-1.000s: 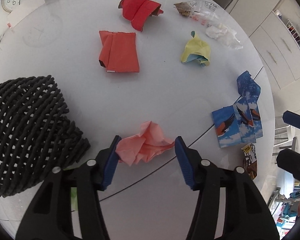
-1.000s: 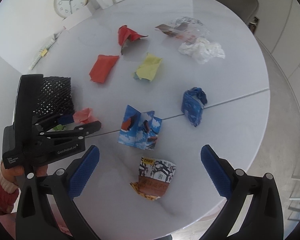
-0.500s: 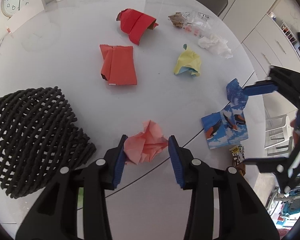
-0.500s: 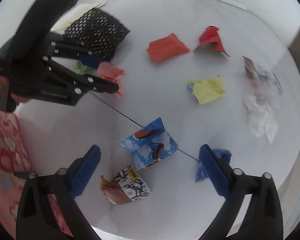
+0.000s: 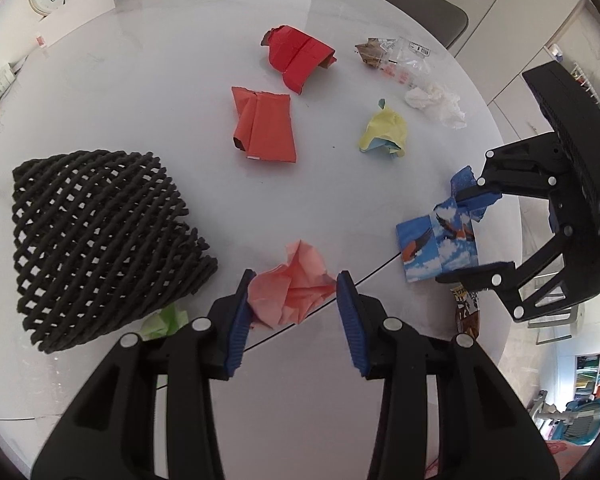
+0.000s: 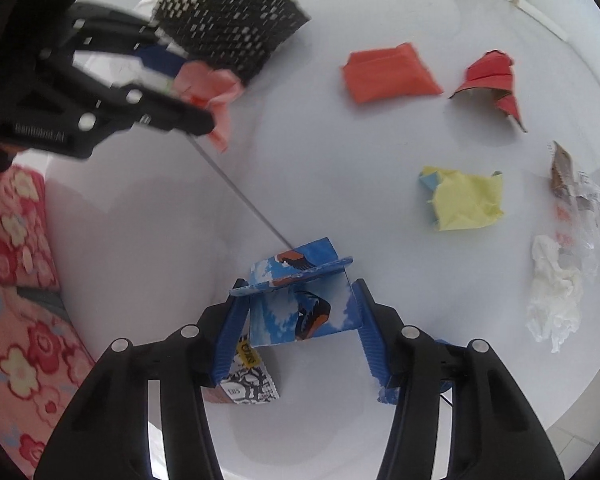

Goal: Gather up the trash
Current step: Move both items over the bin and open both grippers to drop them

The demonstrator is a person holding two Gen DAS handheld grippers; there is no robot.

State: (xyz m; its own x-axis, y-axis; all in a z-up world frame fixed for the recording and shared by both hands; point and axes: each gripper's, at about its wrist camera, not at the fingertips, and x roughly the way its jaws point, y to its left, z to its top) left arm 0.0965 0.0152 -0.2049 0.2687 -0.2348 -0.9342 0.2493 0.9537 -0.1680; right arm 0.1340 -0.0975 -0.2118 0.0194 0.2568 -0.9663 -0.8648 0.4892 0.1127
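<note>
My left gripper (image 5: 296, 280) is shut on a crumpled pink paper (image 5: 290, 292) and holds it just above the white round table (image 5: 160, 92), beside a black mesh basket (image 5: 96, 236) that lies on its side. In the right wrist view that left gripper (image 6: 198, 94) shows with the pink paper (image 6: 208, 84) in front of the basket (image 6: 228, 20). My right gripper (image 6: 299, 286) points down over a folded blue bird-print paper (image 6: 296, 308). Its jaws are closing, and both pads touch the paper's sides. The left wrist view shows the right gripper (image 5: 476, 236) straddling this paper (image 5: 432, 248).
More trash is scattered on the table: an orange paper (image 5: 266, 128), a red card (image 5: 300, 54), a yellow paper (image 5: 384, 132), a white tissue (image 5: 436, 102), a clear wrapper (image 5: 396, 54), a dark blue scrap (image 5: 464, 176), a printed wrapper (image 6: 248, 384). A green scrap (image 5: 164, 318) lies by the basket.
The left jaws closed onto the pink paper and raised it slightly. The right gripper rolled, came down over the blue bird-print paper, and its wide jaws narrowed onto it.
</note>
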